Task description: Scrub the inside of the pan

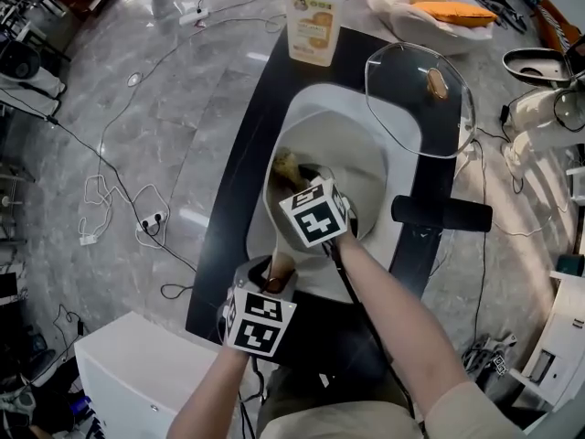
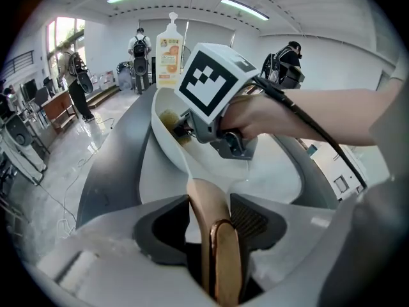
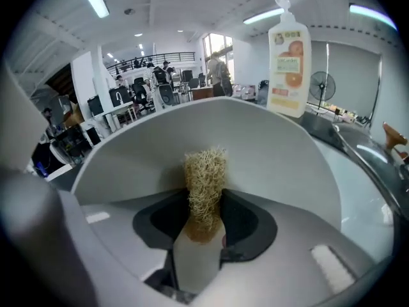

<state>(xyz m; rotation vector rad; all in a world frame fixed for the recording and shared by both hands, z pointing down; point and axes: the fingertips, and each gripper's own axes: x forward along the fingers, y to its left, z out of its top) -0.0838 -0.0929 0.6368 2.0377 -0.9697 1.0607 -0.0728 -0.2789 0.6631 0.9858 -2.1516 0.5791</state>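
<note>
Low in the head view the left gripper (image 2: 213, 228) is clamped on the tan handle (image 2: 206, 200) of the white pan (image 1: 366, 154), and just above it the right gripper (image 3: 204, 217) pinches a straw-coloured scrubber (image 3: 205, 174) inside the pan, so I think a hard stroke could twist the handle loose or push the pan into the glass lid (image 1: 411, 99) at the upper right.

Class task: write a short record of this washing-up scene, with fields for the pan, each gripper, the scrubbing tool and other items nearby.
Pan: white pan, tipped up, its handle toward the person
Left gripper: left gripper shut on the handle
Right gripper: right gripper shut on the scrubber, reaching into the pan
Scrubbing tool: tan fibrous scrubber, pointing at the pan's inner wall; contact unclear
Nearby: soap bottle and glass lid at the far end of the dark table
</note>
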